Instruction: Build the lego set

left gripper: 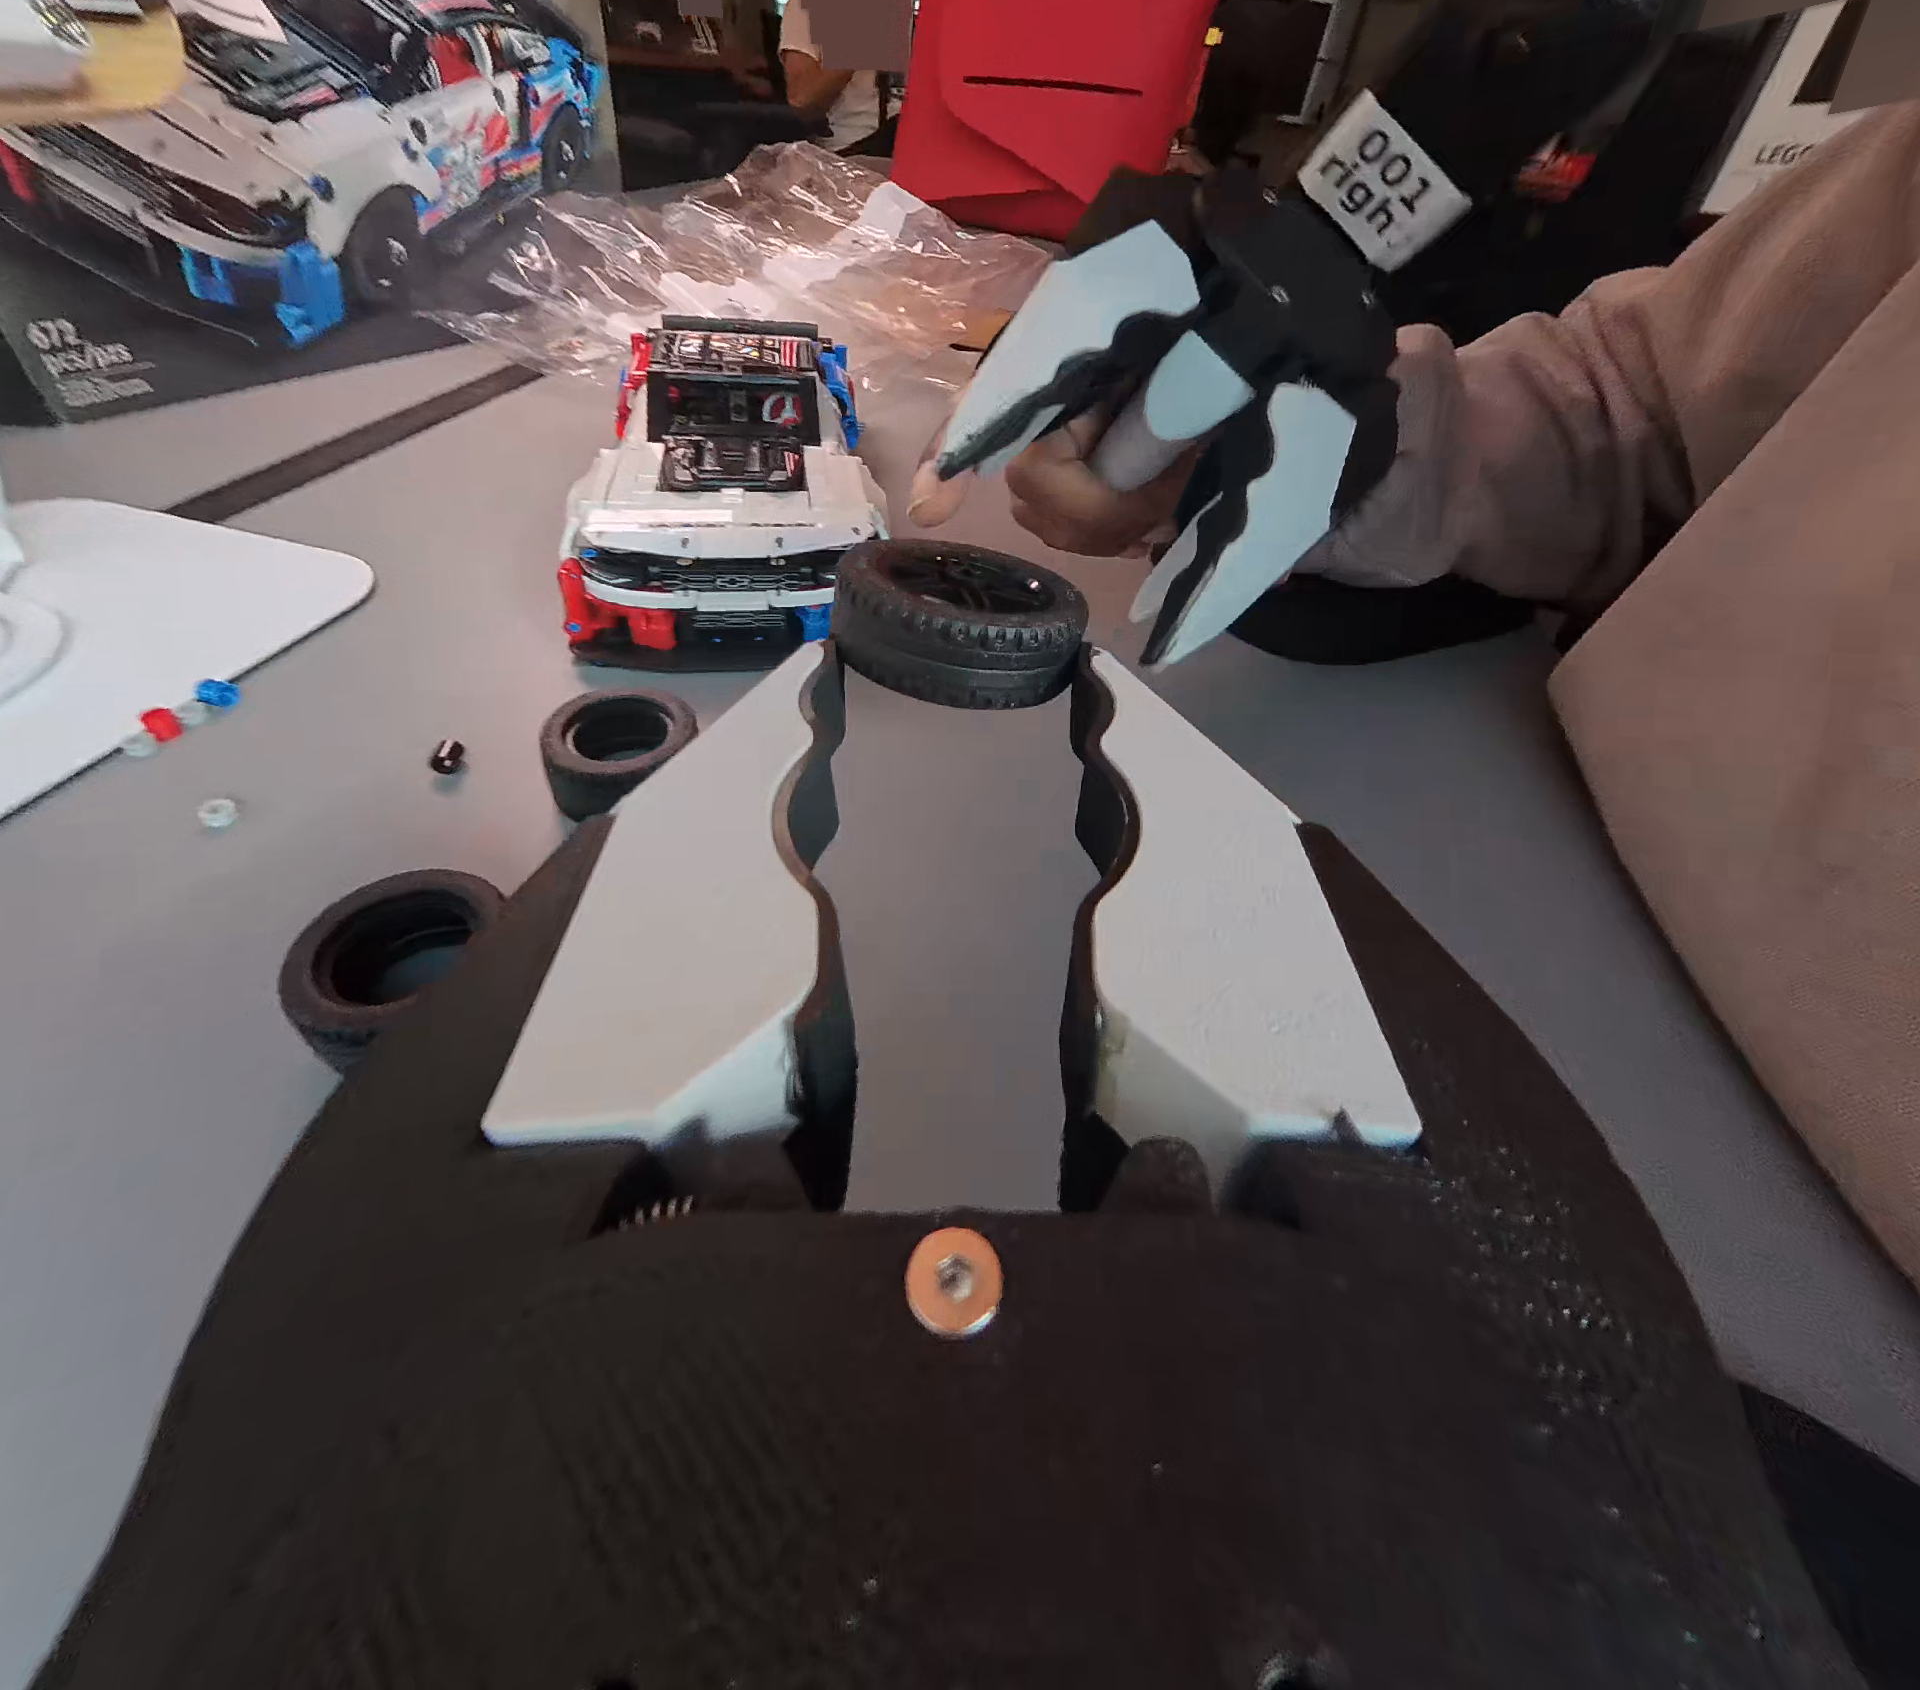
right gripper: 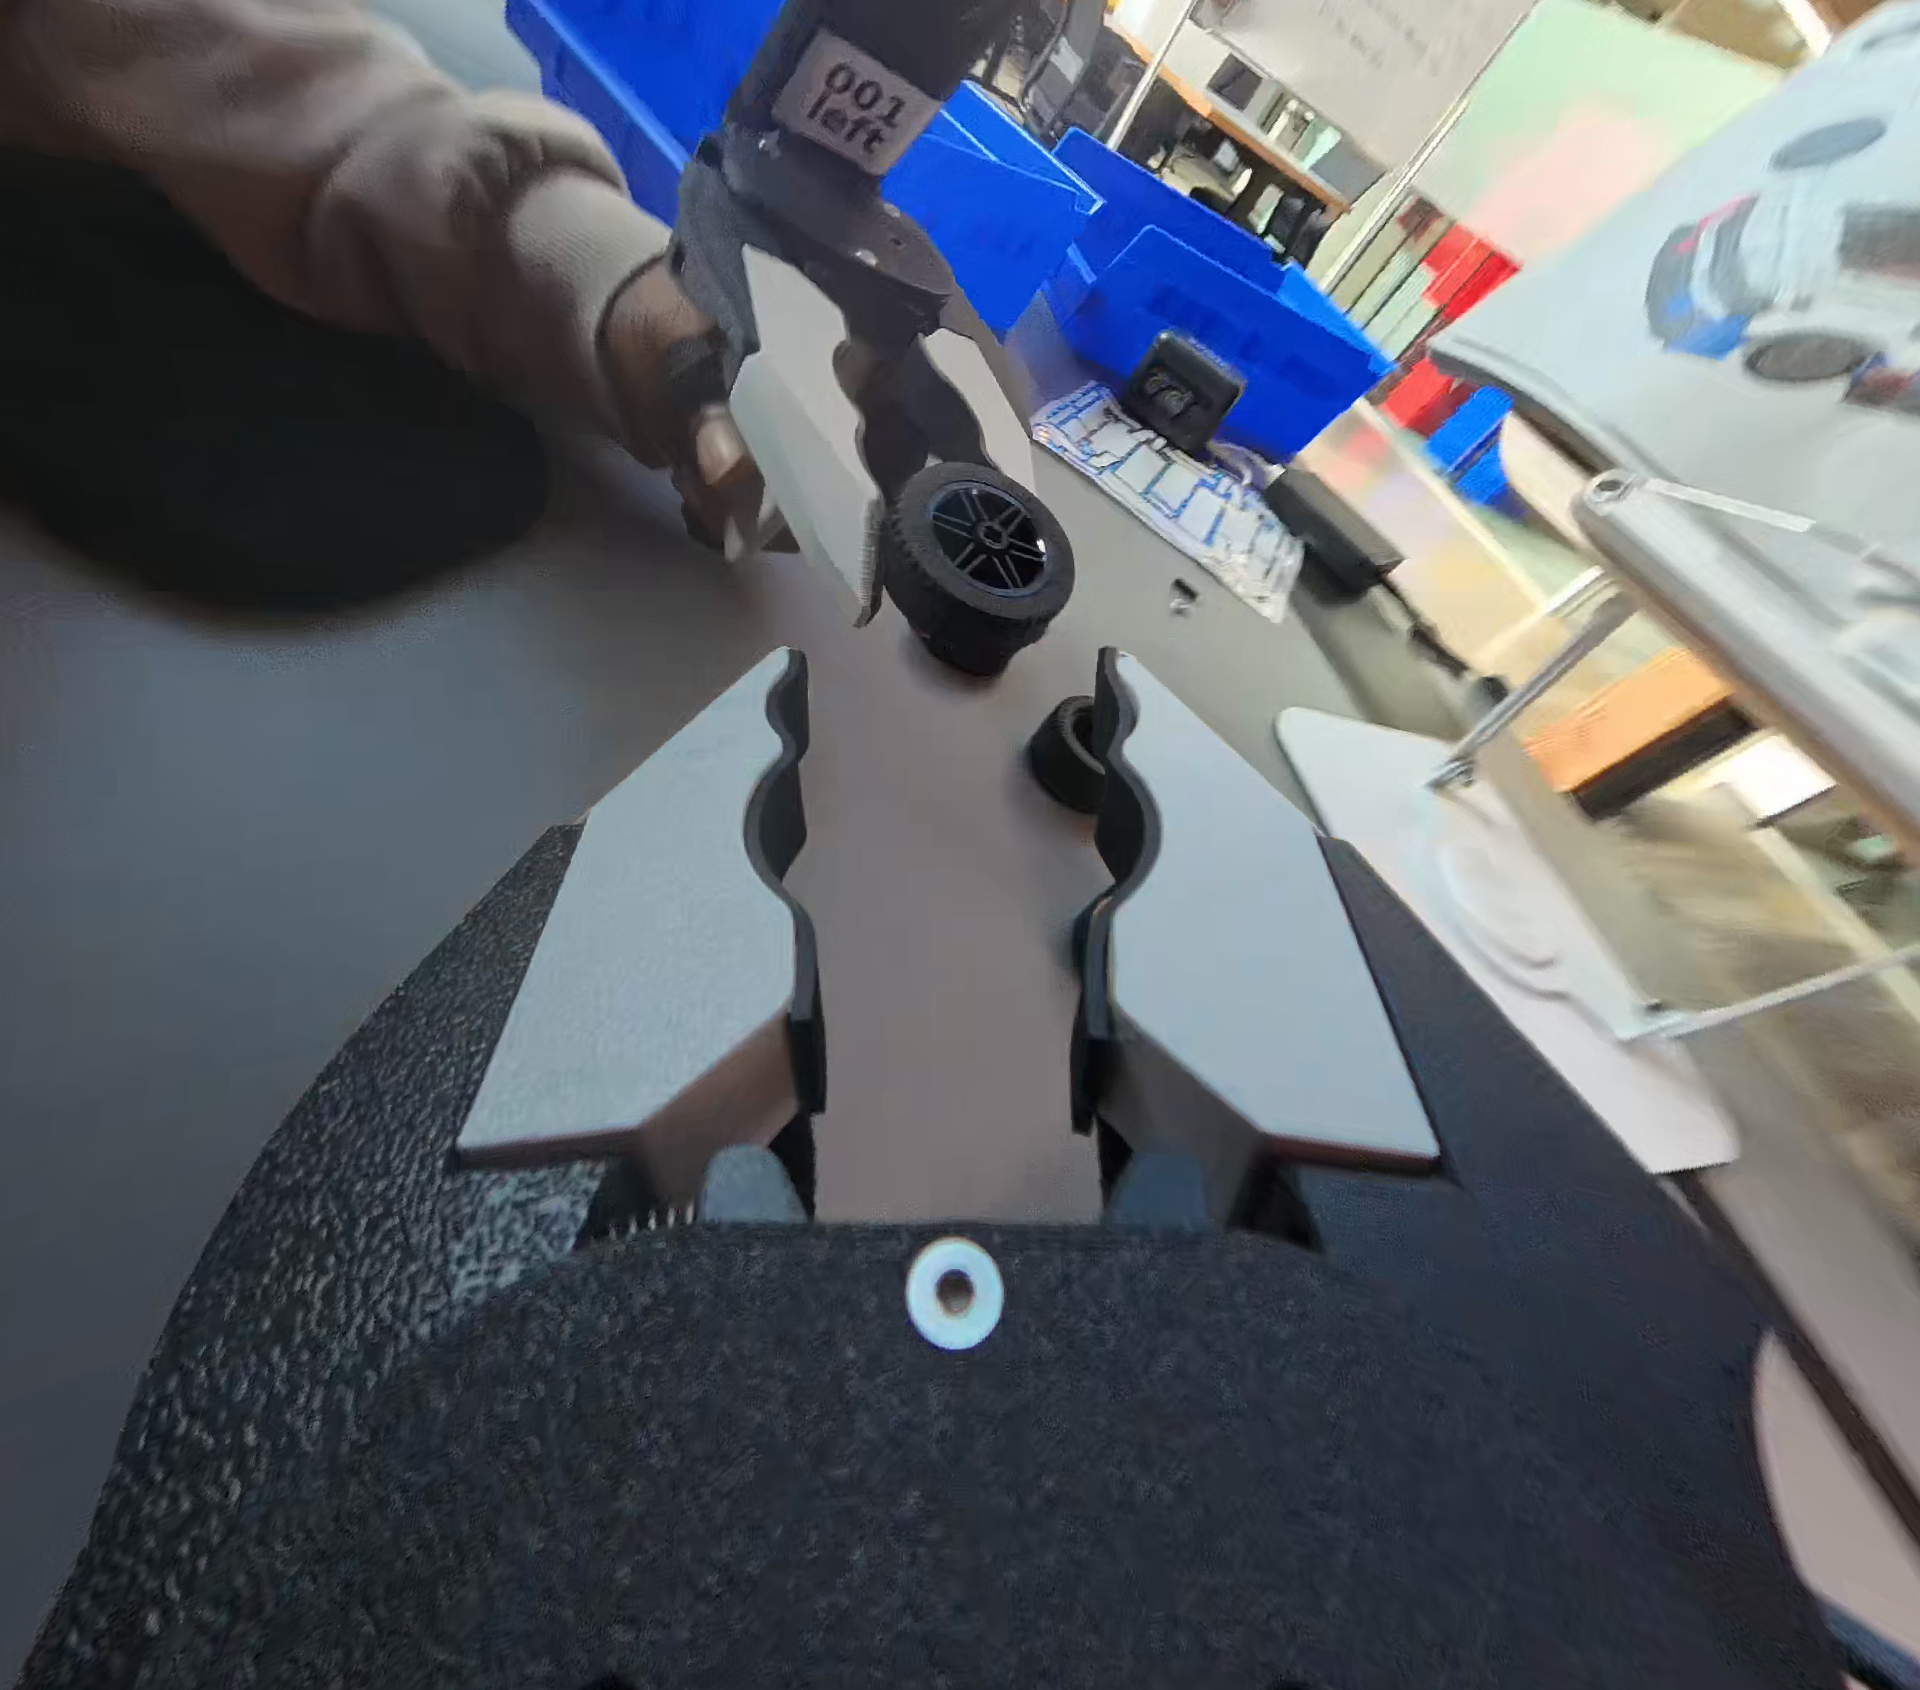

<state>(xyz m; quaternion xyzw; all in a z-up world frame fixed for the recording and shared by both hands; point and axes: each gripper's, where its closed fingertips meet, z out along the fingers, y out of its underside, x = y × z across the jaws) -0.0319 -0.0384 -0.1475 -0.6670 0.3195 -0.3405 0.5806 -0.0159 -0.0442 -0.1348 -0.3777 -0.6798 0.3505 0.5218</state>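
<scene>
Two bare tyres [left gripper: 615, 749] at 9–10 o'clock on the surface [left gripper: 1351, 809]. Car body [left gripper: 717, 518] at 12, nose toward camera, no wheels on. Left hand-held gripper [left gripper: 956, 653] clamped on the assembled wheel [left gripper: 961, 622], axle roughly vertical. Right hand-held gripper [left gripper: 1049, 549] at 1–2 o'clock, jaws apart, empty. Left is nearer the car, I'd say.

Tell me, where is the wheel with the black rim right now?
The wheel is pinched at the tips of the left claw, just in front of the toy car; two empty tires lie on the table to its left.
</scene>
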